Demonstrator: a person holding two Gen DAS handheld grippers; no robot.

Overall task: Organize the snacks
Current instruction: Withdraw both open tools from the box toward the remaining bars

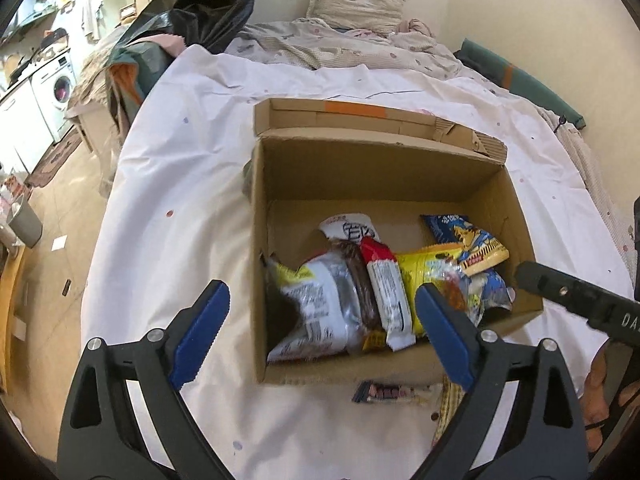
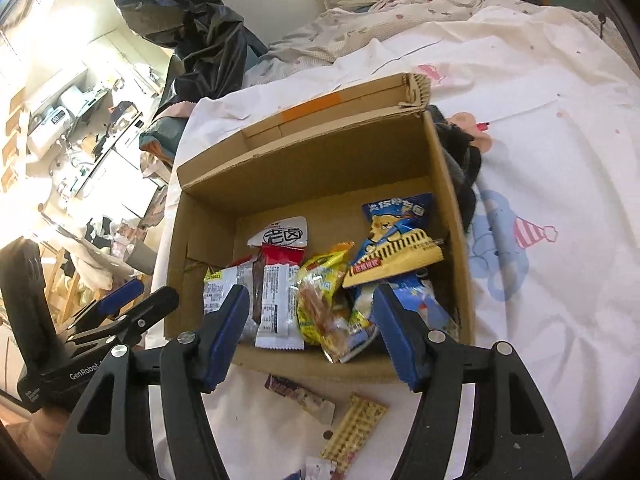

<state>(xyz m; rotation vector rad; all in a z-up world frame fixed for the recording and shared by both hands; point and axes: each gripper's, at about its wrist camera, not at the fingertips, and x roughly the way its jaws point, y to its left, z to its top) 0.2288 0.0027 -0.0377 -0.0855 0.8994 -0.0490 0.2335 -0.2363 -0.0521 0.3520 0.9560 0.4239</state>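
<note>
Both grippers are wide open and hold nothing — the left gripper point(image 1: 322, 334) and the right gripper point(image 2: 310, 334) hang over a brown cardboard box point(image 2: 304, 168) on a white sheet point(image 1: 180, 184). Shiny snack packets point(image 2: 280, 300) fill it; a checked wafer bar point(image 2: 354, 430) lies flat outside, near its front wall.

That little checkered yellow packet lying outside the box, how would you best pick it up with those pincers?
Come straight down with the right gripper and pinch the checkered packet across its narrow width near the middle. It lies flat on the sheet, long and slim, with free space along both long edges.
</note>
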